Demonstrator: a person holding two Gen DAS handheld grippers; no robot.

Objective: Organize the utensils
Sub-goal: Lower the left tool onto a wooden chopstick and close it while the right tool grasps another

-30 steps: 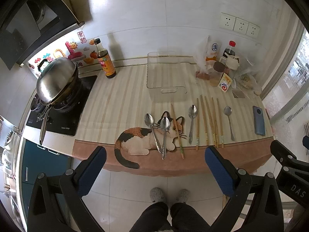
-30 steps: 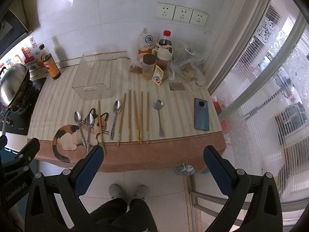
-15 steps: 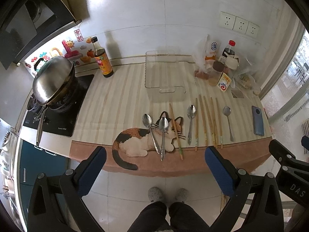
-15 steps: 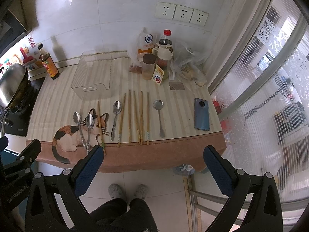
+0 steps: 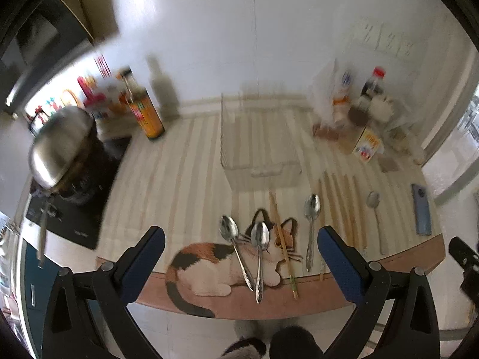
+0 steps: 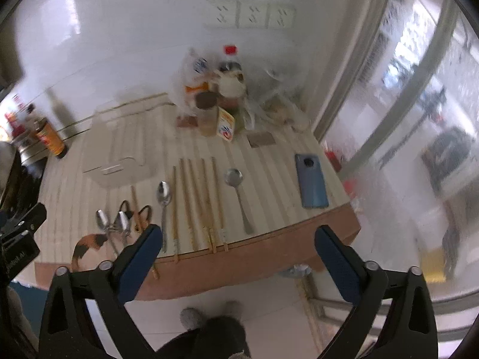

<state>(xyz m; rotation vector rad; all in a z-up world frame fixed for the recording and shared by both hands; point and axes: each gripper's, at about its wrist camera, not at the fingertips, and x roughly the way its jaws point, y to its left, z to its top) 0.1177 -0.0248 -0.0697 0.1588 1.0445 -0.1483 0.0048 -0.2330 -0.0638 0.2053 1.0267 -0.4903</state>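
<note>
Change since earlier: both my grippers have come closer to the counter, and both views are now blurred by motion.

Left wrist view, left gripper [image 5: 239, 248]: I hold it with its blue pads wide apart and nothing between them, over the counter's front edge.
Left wrist view, cat mat [image 5: 209, 266]: my landmark, at the counter's front edge.
Left wrist view, two spoons [image 5: 245, 254]: on the cat mat, handles crossing.
Left wrist view, one chopstick [image 5: 283, 239]: across the cat's head.
Left wrist view, third spoon [image 5: 311, 227]: just right of the mat.
Left wrist view, clear tray [image 5: 257, 140]: behind the mat.

Right wrist view, right gripper [image 6: 238, 246]: pads wide apart, gripping nothing.
Right wrist view, chopsticks [image 6: 197, 200]: side by side, right of the cat mat [image 6: 89, 243].
Right wrist view, fourth spoon [image 6: 238, 194]: right of those chopsticks.
Right wrist view, phone [image 6: 311, 181]: farthest right from the mat.
</note>
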